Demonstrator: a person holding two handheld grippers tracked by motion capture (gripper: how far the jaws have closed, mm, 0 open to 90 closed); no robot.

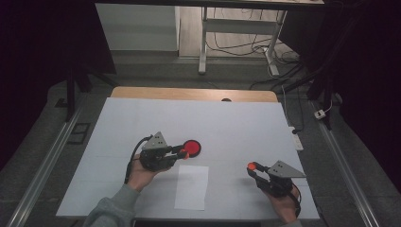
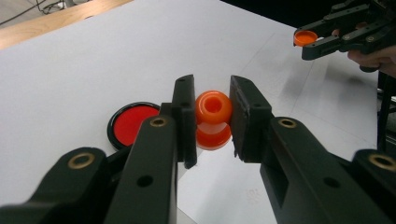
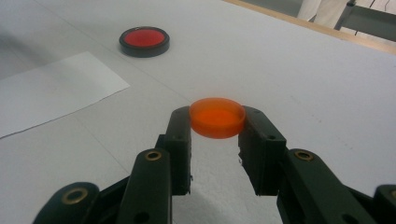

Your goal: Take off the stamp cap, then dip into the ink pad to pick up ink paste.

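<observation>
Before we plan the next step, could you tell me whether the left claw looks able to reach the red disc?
Probably yes: the red disc lies just beside the left claw, though it grips an orange piece.

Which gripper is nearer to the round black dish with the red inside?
Left. The left gripper is right beside the dish; the right gripper is farther off across the table.

Dim room, dark at both sides. White sheet (image 1: 142,123) over a wooden table (image 1: 189,93), bare wood along the far edge. Beyond it, grey floor (image 1: 156,71) with loose cables (image 1: 246,47) around the white legs of a desk (image 1: 203,42). Pale cabinet (image 1: 137,28) at the back left. Power strip (image 1: 296,141) by the right edge. Metal rails (image 1: 45,165) on each side.
</observation>
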